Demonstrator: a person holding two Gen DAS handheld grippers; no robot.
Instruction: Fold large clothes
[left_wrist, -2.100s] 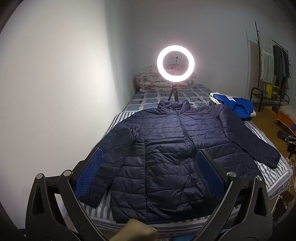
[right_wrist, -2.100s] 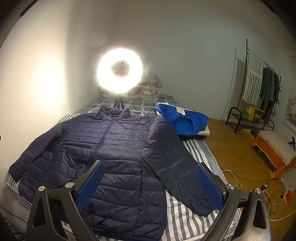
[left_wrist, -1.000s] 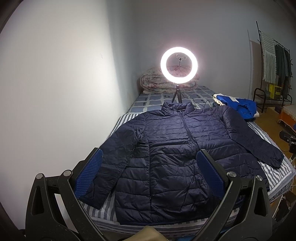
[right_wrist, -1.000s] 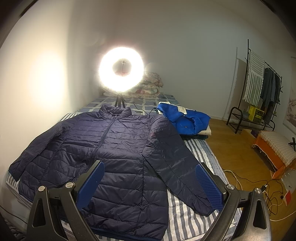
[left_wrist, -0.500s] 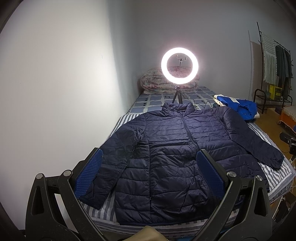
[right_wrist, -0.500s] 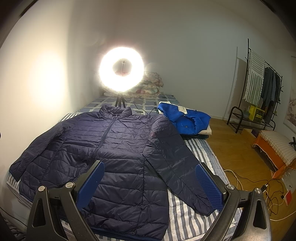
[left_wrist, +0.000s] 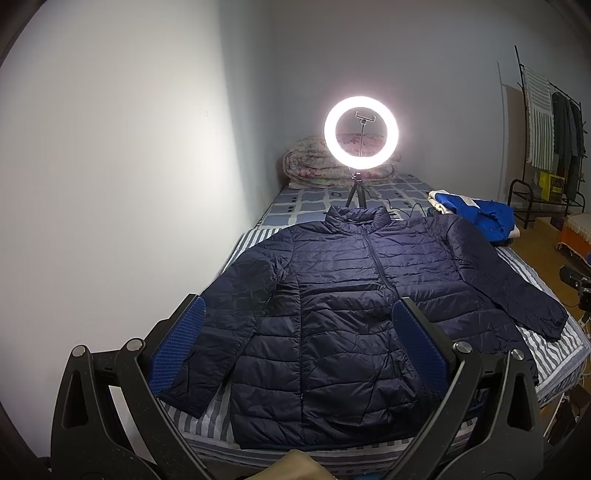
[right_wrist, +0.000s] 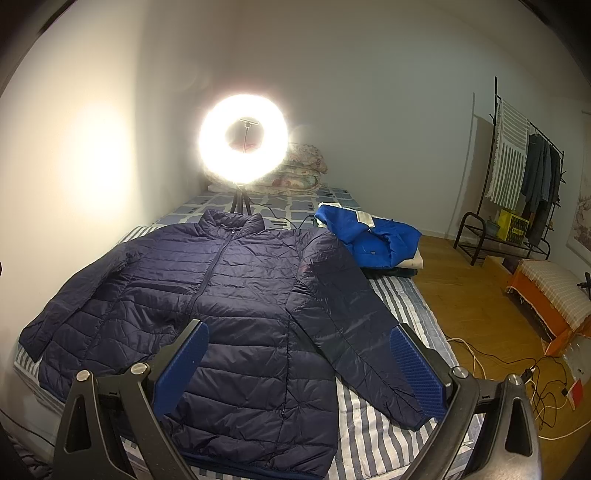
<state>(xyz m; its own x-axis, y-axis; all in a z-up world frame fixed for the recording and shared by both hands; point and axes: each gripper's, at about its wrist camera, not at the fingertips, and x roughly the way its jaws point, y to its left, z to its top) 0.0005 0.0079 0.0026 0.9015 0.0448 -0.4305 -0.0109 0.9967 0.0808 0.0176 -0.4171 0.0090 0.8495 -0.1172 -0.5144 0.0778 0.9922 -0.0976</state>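
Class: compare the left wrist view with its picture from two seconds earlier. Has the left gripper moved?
Yes. The left gripper has shifted slightly left: the ring light and jacket now sit a little further right in its view.

White walls. Lit ring light (left_wrist: 361, 132) on tripod at far end of bed (right_wrist: 391, 435), striped sheet. Folded quilt (left_wrist: 314, 168) behind. Wood floor (right_wrist: 476, 314), clothes rack (right_wrist: 524, 173) at rt, cables (right_wrist: 517, 373) on floor.
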